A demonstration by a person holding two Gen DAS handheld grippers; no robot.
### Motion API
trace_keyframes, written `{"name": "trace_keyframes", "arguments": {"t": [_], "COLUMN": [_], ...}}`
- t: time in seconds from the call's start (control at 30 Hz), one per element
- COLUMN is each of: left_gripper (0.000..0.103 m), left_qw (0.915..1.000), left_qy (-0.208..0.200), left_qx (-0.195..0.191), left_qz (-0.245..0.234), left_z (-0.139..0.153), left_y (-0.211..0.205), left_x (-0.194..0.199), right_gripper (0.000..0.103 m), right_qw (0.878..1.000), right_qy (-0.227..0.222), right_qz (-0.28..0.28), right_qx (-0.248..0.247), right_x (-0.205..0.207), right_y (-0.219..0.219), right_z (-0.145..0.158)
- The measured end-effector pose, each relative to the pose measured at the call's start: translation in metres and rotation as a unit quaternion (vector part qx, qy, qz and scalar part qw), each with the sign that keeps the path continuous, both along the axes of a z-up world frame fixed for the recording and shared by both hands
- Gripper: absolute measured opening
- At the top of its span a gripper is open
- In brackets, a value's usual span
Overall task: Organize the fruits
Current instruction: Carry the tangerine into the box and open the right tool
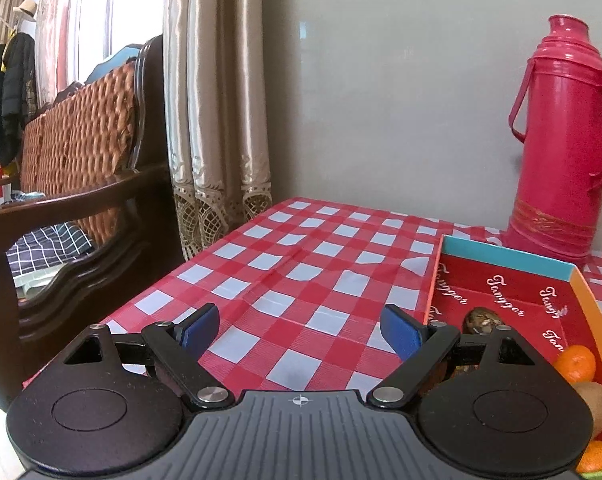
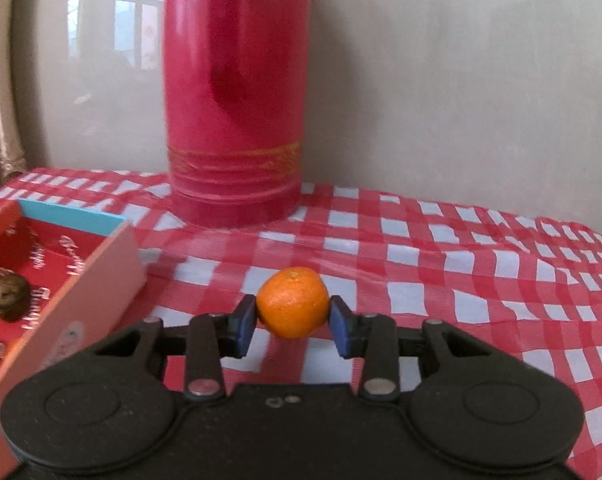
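Observation:
My right gripper [image 2: 293,322] is shut on a small orange tangerine [image 2: 293,302], its blue pads pressing both sides just above the red-and-white checked tablecloth [image 2: 461,280]. To its left stands an open cardboard box [image 2: 93,280] with a red printed inside, holding a brown wrinkled fruit [image 2: 9,296]. In the left wrist view my left gripper [image 1: 301,316] hangs open and empty over the cloth, left of the box [image 1: 501,254]. Inside lie the brown fruit [image 1: 481,320], two tangerines [image 1: 577,364] [image 1: 595,456] and a kiwi [image 1: 595,404].
A tall pink thermos flask [image 2: 237,100] [image 1: 561,140] stands at the back by the wall, behind the box. A dark wooden bench with a woven back [image 1: 81,152] and curtains [image 1: 217,100] lie beyond the table's left edge.

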State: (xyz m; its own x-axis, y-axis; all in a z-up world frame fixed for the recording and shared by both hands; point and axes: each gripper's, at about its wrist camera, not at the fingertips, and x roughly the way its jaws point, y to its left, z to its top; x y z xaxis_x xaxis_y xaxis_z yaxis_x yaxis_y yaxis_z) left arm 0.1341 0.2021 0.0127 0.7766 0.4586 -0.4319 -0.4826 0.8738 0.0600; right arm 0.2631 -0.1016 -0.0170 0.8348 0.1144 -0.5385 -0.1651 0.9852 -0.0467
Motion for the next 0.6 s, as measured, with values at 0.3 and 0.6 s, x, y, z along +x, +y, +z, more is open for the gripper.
{"name": "trace_keyframes", "arguments": {"t": [0.3,0.6], "left_gripper": [0.087,0.087], "left_qw": [1.0,1.0], "left_qy": [-0.003,-0.005], "left_qx": [-0.003,0.001], "left_qz": [0.001,0.006], "left_z": [0.003,0.007], "left_y": [-0.003,0.003], "left_x": [-0.023,-0.043], "right_gripper": [0.03,0.03], "right_qw": [0.999,0.995], "right_qy": [-0.023,-0.028], "right_qz": [0.043,0.092], "right_qx": [0.013,0.017], "right_x": [-0.039,-0.063], "right_y": [0.027,0.069], "right_z": [0.03,0.041]}}
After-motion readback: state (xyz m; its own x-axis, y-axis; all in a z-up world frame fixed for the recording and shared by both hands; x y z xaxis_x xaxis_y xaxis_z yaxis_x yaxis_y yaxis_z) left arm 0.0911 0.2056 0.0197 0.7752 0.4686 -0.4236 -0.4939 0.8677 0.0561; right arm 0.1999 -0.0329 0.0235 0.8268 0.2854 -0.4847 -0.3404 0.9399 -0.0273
